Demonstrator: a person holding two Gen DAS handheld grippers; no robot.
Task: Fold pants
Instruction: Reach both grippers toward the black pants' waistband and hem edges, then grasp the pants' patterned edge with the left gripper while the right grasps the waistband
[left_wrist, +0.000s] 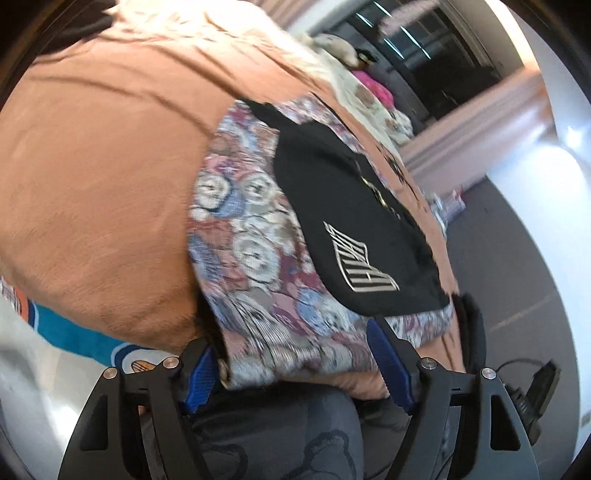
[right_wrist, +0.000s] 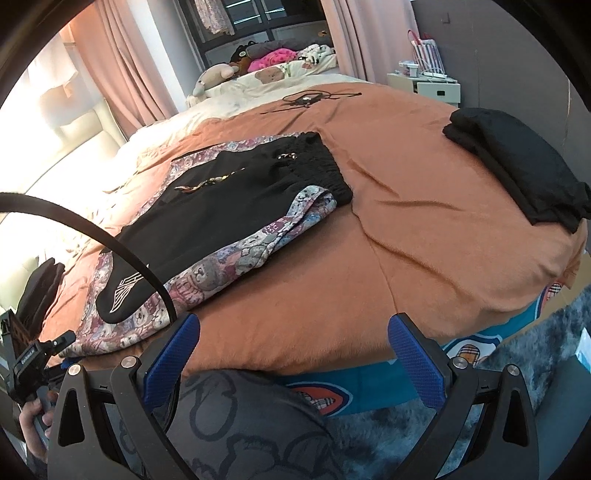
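Note:
The pants (right_wrist: 221, 210) lie lengthwise on the orange blanket (right_wrist: 424, 236), black with patterned bear-print panels (left_wrist: 255, 243) and a white logo near the hem (left_wrist: 360, 264). My left gripper (left_wrist: 295, 363) is open, its blue pads (left_wrist: 389, 365) either side of the near hem edge, close to the fabric but not closed on it. My right gripper (right_wrist: 293, 350) is open and empty, above the blanket's front edge, to the right of the hem. The waistband (right_wrist: 317, 162) lies at the far end.
A folded black garment (right_wrist: 517, 166) lies on the blanket at the right. A black cord and hanger (right_wrist: 306, 98) lie farther back. Pillows and plush toys (right_wrist: 266, 70) are at the bed's head. A white nightstand (right_wrist: 424, 86) stands beyond. A blue rug (right_wrist: 388, 435) covers the floor.

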